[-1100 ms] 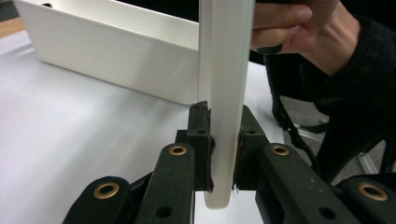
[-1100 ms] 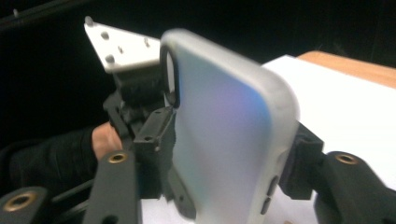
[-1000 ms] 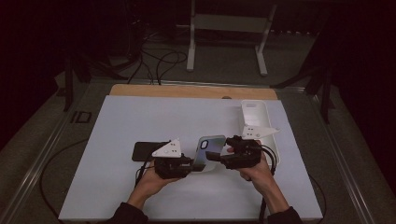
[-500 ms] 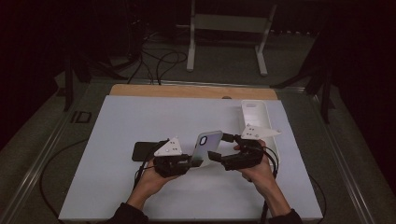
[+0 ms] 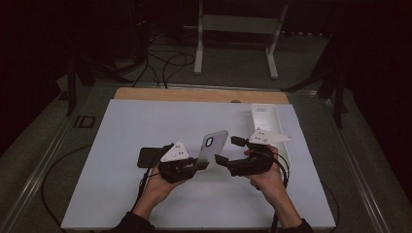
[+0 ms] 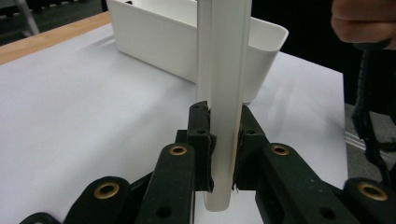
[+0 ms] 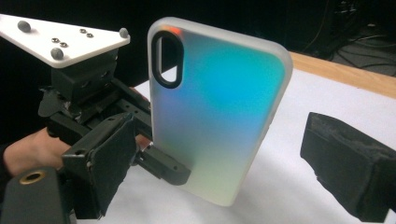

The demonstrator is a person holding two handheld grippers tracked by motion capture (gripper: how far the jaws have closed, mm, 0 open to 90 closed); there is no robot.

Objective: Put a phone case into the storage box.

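Observation:
A translucent phone case [image 5: 213, 145] with an iridescent blue-green back [image 7: 219, 107] stands nearly upright above the white table [image 5: 145, 126], camera hole at the top. My left gripper [image 5: 201, 166] is shut on its lower edge; the left gripper view shows both jaws clamped on the thin white rim [image 6: 224, 140]. My right gripper [image 5: 229, 150] stands open just right of the case. Its two padded jaws spread wide on either side of the case in the right gripper view [image 7: 222, 149], not touching it. A black phone [image 5: 147, 156] lies flat on the table behind the left hand.
A long white tray [image 5: 266, 120] stands at the back right of the table, also seen behind the case [image 6: 187, 46]. A wooden strip [image 5: 194, 94] runs along the far edge. Cables trail from both grippers toward the person.
The case lay flat between the grippers a second ago; the left gripper has tipped it up to nearly upright. The right gripper has drawn back slightly to the right, its jaws open.

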